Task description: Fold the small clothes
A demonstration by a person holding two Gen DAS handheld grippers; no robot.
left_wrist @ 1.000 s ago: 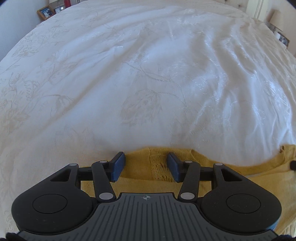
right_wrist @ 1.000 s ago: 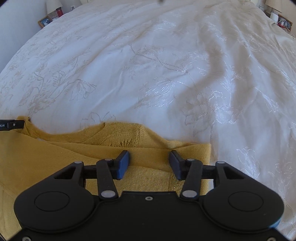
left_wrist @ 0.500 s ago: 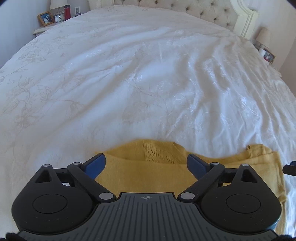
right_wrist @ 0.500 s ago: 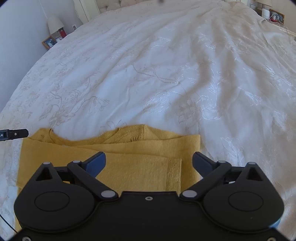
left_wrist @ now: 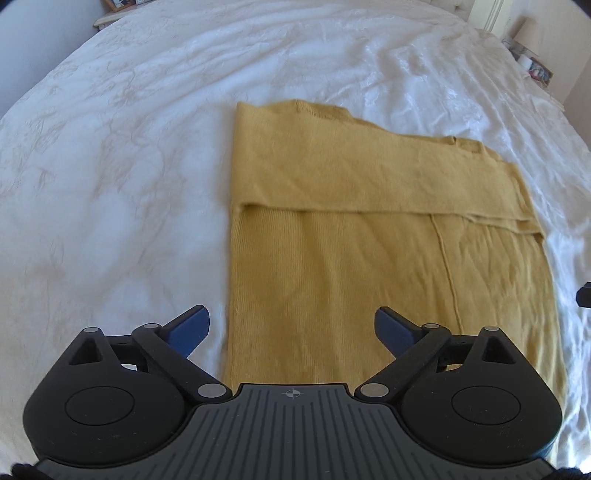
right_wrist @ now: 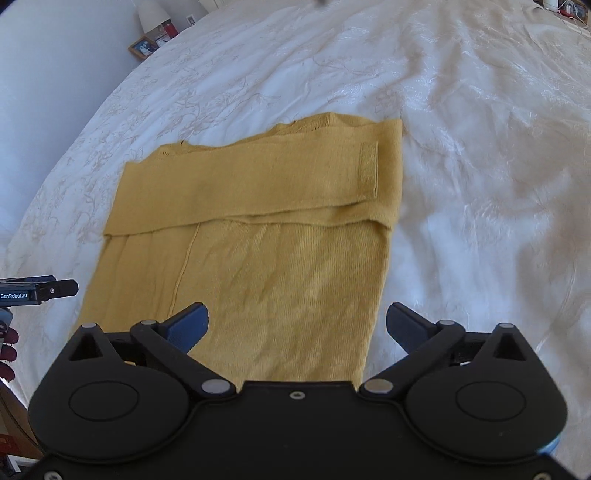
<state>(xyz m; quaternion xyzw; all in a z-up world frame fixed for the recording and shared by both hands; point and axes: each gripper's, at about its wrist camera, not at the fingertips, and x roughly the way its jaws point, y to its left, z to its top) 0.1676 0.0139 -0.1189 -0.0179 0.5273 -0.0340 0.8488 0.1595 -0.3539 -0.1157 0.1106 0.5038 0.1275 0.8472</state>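
Note:
A mustard-yellow knit garment [left_wrist: 369, 240] lies flat on the white bedspread [left_wrist: 110, 166], its far part folded over toward me in a band across the top. It also shows in the right wrist view [right_wrist: 258, 240], with a cuff lying on the folded band at its right end. My left gripper [left_wrist: 291, 328] is open and empty, raised above the garment's near left part. My right gripper [right_wrist: 297, 326] is open and empty above the garment's near right part. The left gripper's tip [right_wrist: 55, 290] shows at the left edge of the right wrist view.
The white embroidered bedspread [right_wrist: 480, 166] spreads wide around the garment. A nightstand with a framed photo [right_wrist: 142, 48] and a lamp [right_wrist: 151, 14] stands at the bed's far left. Another lamp [left_wrist: 524, 29] and small items stand at the far right.
Both grippers opened and let go of the garment's folded edge, then pulled back toward me and rose. The whole folded garment is in view now.

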